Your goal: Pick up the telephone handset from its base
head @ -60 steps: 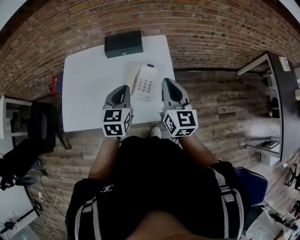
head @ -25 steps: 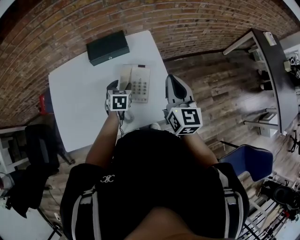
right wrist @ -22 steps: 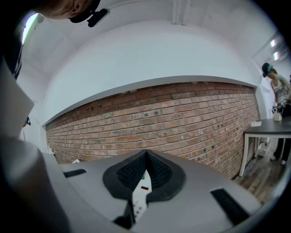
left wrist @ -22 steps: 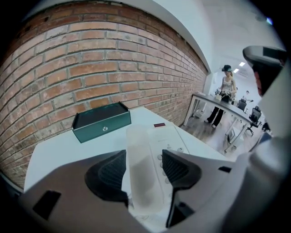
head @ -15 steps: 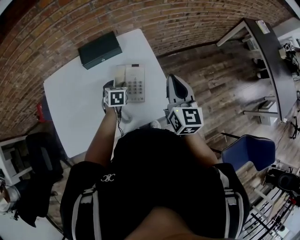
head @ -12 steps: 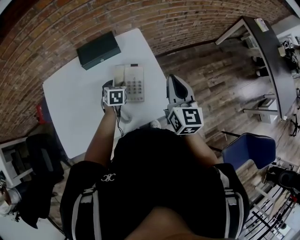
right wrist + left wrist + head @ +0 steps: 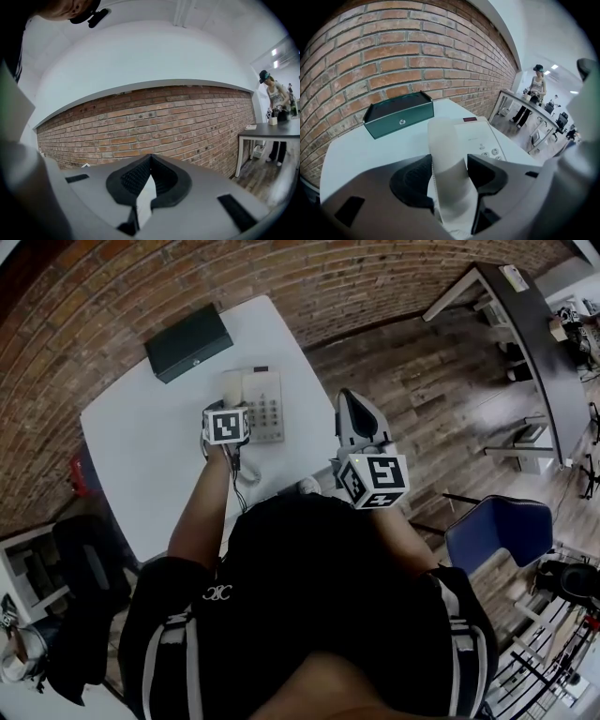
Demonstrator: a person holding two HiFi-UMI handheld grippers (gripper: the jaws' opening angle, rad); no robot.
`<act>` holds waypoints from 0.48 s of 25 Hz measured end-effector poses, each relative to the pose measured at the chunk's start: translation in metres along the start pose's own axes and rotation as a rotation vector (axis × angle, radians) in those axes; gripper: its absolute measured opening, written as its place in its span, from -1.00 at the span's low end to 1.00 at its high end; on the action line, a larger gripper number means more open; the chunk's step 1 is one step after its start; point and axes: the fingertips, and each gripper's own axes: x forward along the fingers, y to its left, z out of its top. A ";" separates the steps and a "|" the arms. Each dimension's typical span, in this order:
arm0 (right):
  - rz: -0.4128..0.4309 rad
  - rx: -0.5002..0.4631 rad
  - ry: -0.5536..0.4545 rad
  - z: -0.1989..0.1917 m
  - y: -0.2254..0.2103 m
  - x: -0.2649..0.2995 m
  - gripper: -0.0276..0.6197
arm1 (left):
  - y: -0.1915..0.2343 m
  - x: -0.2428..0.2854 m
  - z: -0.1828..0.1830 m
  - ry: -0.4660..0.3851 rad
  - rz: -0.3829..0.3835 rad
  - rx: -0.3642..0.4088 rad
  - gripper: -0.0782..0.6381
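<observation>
**Nearest you.** Your right gripper (image 7: 349,411) is held off the table's right edge, above the wood floor (image 7: 412,371). Its marker cube (image 7: 372,481) is turned toward your body. In the right gripper view its jaws meet at the tips with nothing between them, and they point at the brick wall (image 7: 140,124). A blue chair (image 7: 497,531) stands on the floor to your right.

**Over the table.** Your left gripper (image 7: 450,174) reaches out over the white table (image 7: 141,446). In the left gripper view its two dark pads (image 7: 412,180) press against either side of the cream handset (image 7: 446,150) and clamp it across its near part. The handset runs straight away from the jaws. Its far end lies along the left side of the base (image 7: 480,136), just beside the keypad. Whether it has lifted clear of the base cannot be told. In the head view a thin cord (image 7: 242,470) trails from under this gripper toward the table's near edge.

**Beyond the base.** A dark green box (image 7: 399,112) with a small round fitting on its front stands near the table's far edge, apart from the base. The brick wall rises directly behind it.

**Farthest.** Off to the right a long dark desk (image 7: 525,324) stands on the wood floor, well apart from the table. In the left gripper view a person (image 7: 533,96) stands beside it.
</observation>
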 end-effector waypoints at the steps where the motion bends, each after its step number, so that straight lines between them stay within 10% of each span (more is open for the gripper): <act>1: -0.002 0.002 -0.001 0.000 -0.001 -0.001 -0.92 | 0.000 0.001 0.000 0.000 -0.003 0.000 -0.13; 12: 0.008 0.017 0.002 -0.002 0.003 -0.008 -0.92 | -0.002 0.003 0.001 -0.024 -0.016 -0.020 -0.13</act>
